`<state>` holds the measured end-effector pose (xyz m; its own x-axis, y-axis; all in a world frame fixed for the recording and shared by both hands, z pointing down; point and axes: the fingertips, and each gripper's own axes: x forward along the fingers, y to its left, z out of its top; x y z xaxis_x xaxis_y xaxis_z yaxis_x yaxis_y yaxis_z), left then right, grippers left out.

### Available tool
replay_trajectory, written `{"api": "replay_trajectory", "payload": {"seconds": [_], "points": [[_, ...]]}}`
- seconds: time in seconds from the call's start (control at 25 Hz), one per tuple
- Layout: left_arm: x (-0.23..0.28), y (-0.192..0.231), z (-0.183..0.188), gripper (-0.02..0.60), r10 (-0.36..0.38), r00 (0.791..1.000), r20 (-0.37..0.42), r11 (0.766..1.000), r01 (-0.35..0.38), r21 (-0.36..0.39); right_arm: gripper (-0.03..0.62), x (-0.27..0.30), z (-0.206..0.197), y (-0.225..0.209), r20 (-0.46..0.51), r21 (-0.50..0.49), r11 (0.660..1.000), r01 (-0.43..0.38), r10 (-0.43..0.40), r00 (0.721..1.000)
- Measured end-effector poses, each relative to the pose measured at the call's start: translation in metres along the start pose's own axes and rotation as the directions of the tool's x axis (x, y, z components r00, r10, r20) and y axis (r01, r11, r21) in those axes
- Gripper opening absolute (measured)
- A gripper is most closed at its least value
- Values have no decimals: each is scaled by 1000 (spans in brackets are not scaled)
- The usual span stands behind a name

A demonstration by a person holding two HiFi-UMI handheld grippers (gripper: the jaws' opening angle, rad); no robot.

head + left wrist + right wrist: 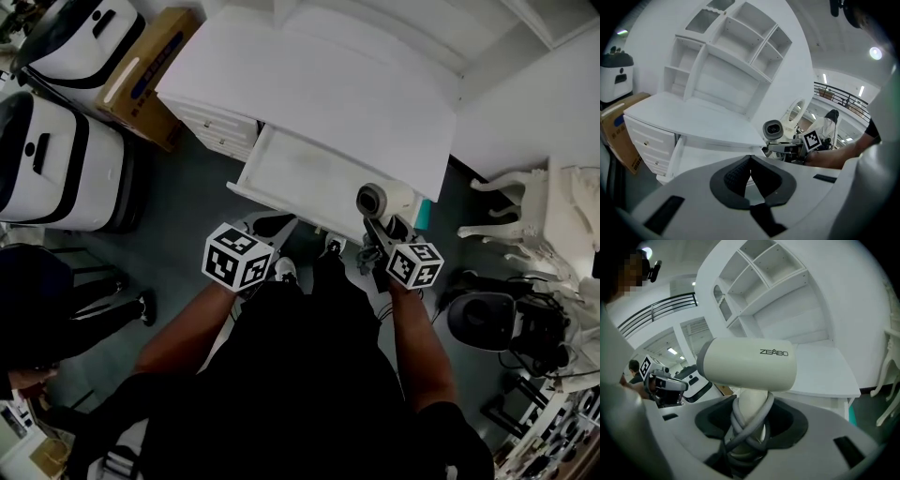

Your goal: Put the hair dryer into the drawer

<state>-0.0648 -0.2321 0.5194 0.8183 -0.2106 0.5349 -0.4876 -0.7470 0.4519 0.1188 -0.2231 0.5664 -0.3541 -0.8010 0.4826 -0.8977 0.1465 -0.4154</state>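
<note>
right gripper (pixel 749 425) pinching hair dryer (pixel 747 364) by its cord-wrapped handle, near open drawer (pixel 300 173) front corner. left gripper (pixel 750 165) pressed together, empty. cardboard box (pixel 145 75) beside desk (pixel 309 94).

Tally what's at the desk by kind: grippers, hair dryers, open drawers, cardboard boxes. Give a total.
grippers: 2, the left gripper shut on nothing, the right gripper shut on the dryer's handle
hair dryer: 1
open drawer: 1
cardboard box: 1
total: 5
</note>
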Motion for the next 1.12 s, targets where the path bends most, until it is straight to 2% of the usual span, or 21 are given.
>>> {"api": "replay_trajectory", "payload": {"seconds": [0.16, 0.4, 0.64, 0.88, 1.12], "points": [[0, 8, 0, 5, 34, 999, 9, 999, -33, -25, 210, 21, -13, -25, -79, -34, 999, 20, -23, 997], [5, 20, 2, 5, 74, 997, 6, 996, -74, -52, 210, 58, -29, -60, -228, -189, 982, 11, -55, 972], [13, 24, 9, 5, 102, 995, 0, 992, -102, -74, 210, 95, -61, -73, -391, -311, 947, -80, -50, 919], [18, 34, 12, 5, 130, 991, -13, 987, -131, -98, 210, 120, -86, -74, -499, -348, 921, -176, -23, 866], [19, 38, 10, 5, 151, 988, -13, 982, -151, -113, 210, 129, -108, -80, -561, -364, 907, -213, -31, 827]]}}
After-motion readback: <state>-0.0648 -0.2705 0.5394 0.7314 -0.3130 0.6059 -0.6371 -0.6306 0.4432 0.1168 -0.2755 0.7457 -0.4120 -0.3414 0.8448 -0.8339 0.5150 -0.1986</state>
